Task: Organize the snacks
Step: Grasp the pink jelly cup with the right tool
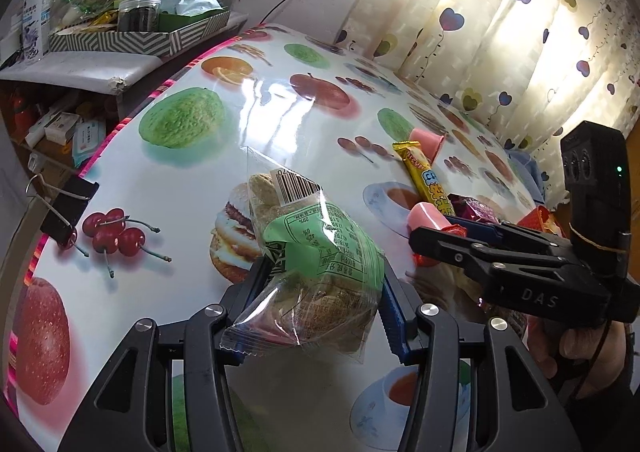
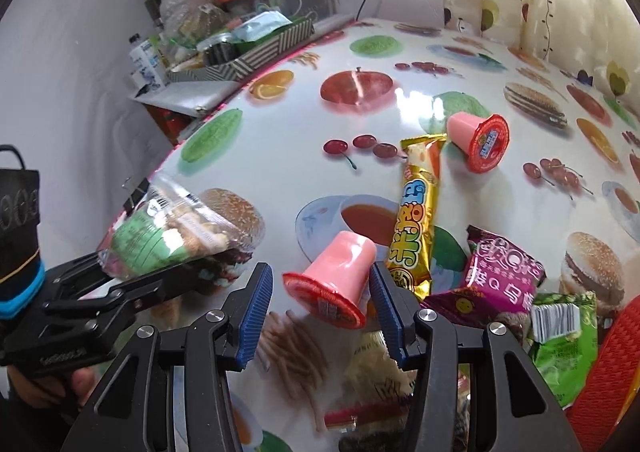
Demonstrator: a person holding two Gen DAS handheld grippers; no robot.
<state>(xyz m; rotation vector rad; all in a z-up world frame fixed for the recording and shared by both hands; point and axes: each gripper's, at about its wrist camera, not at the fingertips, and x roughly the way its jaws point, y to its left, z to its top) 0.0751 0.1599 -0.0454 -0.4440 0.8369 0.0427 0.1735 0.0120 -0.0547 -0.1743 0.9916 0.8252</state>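
- Snacks crowd the bench's near right corner: yellow bar point(image 2: 418, 212), purple packet point(image 2: 500, 276), green packet point(image 2: 564, 336).
- Left gripper point(image 1: 320, 292) clamps a biscuit bag point(image 1: 316, 252) above the bench point(image 1: 192, 180).
- Right gripper point(image 2: 320, 292), jaws apart, straddles a tipped pink jelly cup point(image 2: 336, 276); another cup point(image 2: 480, 140) lies beyond.

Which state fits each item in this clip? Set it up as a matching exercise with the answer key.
Items:
1. cookie bag
2. near jelly cup
3. far jelly cup
4. gold snack bar

States:
A. lying on the table between the two cups
B. clamped in the left gripper
C. on its side, red lid facing the camera, away from both grippers
D. between the open fingers of the right gripper

Pairs: 1-B, 2-D, 3-C, 4-A
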